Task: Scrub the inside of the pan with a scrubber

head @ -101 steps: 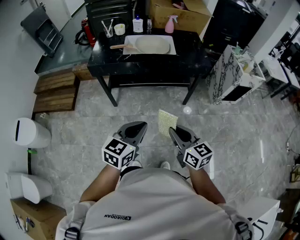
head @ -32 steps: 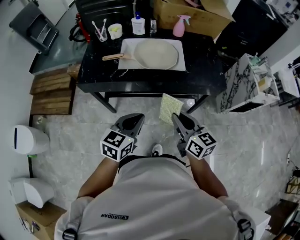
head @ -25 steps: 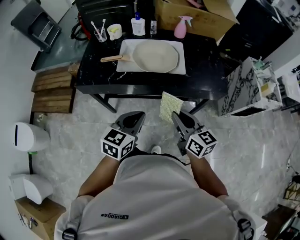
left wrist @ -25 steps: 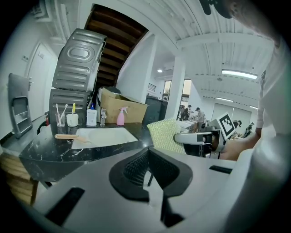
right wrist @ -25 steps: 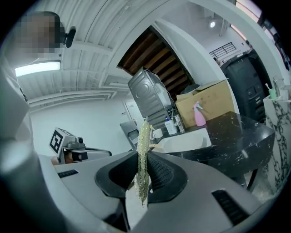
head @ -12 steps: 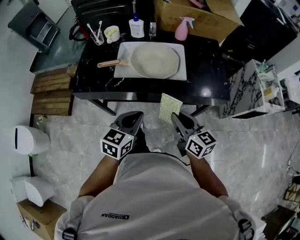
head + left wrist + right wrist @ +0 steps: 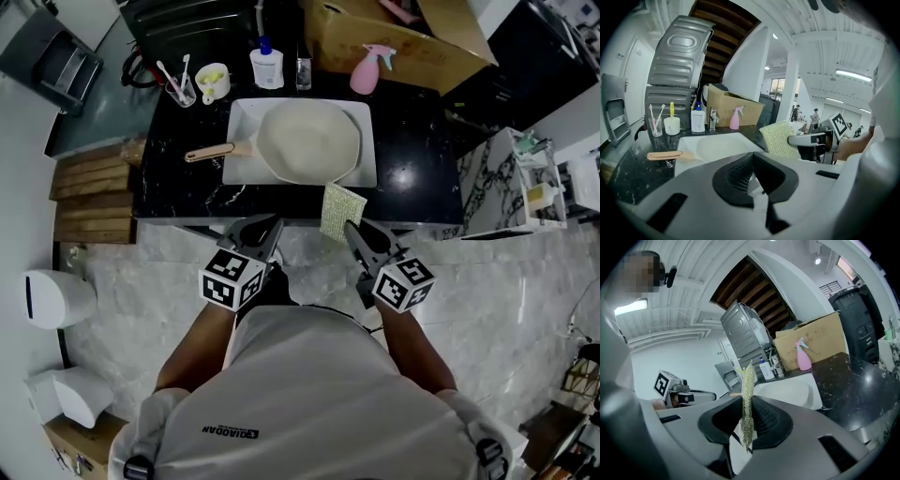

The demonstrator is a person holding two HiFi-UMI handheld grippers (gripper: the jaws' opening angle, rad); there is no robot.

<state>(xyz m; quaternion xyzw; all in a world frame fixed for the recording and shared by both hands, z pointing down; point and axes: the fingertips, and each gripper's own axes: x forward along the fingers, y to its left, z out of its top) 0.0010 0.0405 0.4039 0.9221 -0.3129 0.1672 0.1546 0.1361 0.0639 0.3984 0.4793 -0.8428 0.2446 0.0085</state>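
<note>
My right claw [image 7: 351, 231] pinches the scrubber [image 7: 341, 211] upright on edge; my left claw [image 7: 266, 228] is closed, empty. The pan [image 7: 307, 141] lies with its handle [image 7: 208, 152] toward my left.

A white short-sleeved T-shirt [image 7: 309, 375] with dark lettering [image 7: 232, 431] is worn. The grey left gripper [image 7: 266, 225] and right gripper [image 7: 352, 229] are capped by black-and-white marker cubes [image 7: 232, 278]

In the head view your right gripper [image 7: 350, 228] hides the lower edge of the scrubber [image 7: 341, 208]. The cardboard box [image 7: 403, 47] runs off the top edge. In its own view, your left gripper [image 7: 752, 155] covers the near rim of the pan [image 7: 719, 147]. The print on the white bottle [image 7: 266, 67] is too small to read.
</note>
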